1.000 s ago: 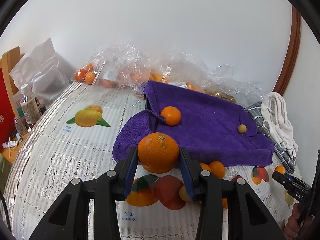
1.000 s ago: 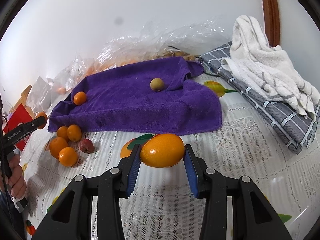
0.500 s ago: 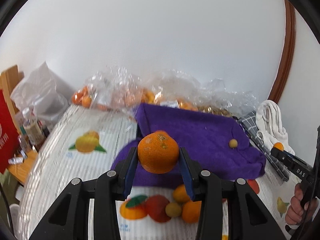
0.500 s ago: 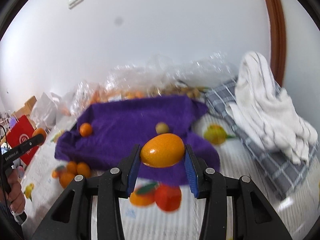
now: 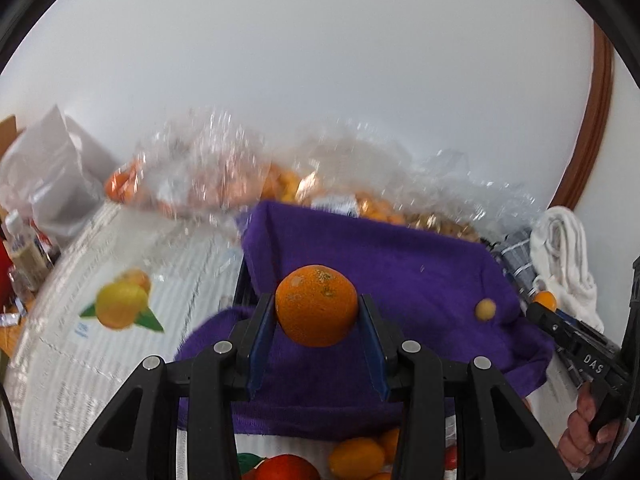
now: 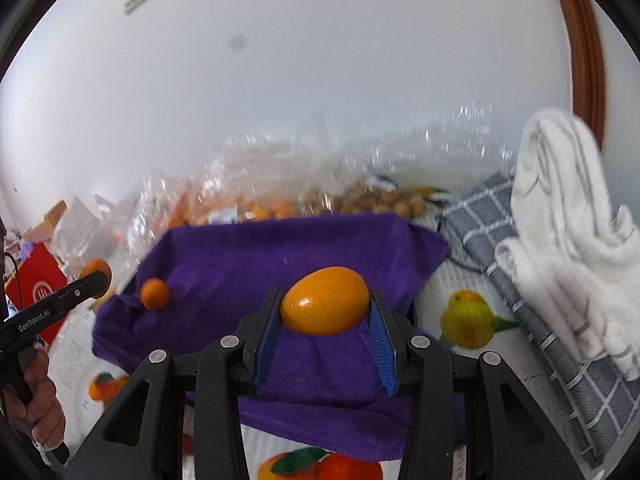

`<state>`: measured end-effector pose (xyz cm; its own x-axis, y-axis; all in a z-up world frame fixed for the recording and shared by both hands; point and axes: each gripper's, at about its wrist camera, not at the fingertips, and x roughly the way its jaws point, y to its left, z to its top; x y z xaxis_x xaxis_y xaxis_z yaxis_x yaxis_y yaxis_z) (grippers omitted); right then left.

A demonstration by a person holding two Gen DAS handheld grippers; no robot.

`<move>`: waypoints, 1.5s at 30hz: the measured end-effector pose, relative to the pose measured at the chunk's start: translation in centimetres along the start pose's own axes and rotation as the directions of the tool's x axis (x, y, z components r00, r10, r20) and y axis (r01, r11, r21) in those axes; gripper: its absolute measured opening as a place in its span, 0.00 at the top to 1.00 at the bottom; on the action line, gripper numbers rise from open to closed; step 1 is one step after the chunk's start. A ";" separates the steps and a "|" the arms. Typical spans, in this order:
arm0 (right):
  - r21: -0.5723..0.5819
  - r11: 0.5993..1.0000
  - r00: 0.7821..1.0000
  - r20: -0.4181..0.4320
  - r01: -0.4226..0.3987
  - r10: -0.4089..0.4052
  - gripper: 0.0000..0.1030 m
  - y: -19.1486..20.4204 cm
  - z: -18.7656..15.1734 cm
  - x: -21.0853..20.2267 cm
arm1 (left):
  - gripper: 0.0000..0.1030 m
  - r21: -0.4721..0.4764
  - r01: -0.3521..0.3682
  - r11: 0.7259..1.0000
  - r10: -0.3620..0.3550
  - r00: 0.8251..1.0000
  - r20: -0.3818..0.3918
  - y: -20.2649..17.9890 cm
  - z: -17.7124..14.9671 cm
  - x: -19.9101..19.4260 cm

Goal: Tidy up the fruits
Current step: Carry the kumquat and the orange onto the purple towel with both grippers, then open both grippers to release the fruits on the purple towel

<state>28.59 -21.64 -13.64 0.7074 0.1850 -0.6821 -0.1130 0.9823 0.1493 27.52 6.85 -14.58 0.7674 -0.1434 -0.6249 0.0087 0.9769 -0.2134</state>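
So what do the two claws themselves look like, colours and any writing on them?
Both are matte black plastic with silver screw heads and ribbed blue pads inside the fingers. Seen side-on, the left claw carries white "GenRobot.AI" lettering and the right claw "DAS". A thin black cable runs near the left handle.

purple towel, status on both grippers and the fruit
Left gripper shut on orange. Right gripper shut on oval fruit. Both over purple towel. Nothing blocking.
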 end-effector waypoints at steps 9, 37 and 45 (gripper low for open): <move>-0.015 0.999 0.998 -0.051 0.036 -0.036 0.59 -0.2 -1.2 2.1 | 0.62 -0.003 -0.015 1.000 0.015 0.998 -0.067 0.6 -1.5 2.1; -0.075 0.993 0.987 -0.126 0.091 -0.100 0.59 0.8 -2.4 3.9 | 0.62 0.086 -0.038 0.996 0.047 0.994 -0.102 -0.7 -2.3 3.2; -0.077 0.993 0.993 -0.067 0.093 -0.099 0.39 1.1 -2.1 2.4 | 0.62 0.089 -0.040 0.995 0.049 0.994 -0.099 -0.7 -2.3 3.3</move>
<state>28.75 -20.03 -16.61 0.6669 0.0888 -0.7398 -0.1000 0.9946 0.0292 28.57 5.35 -18.19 0.6995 -0.1105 -0.7061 0.0352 0.9921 -0.1203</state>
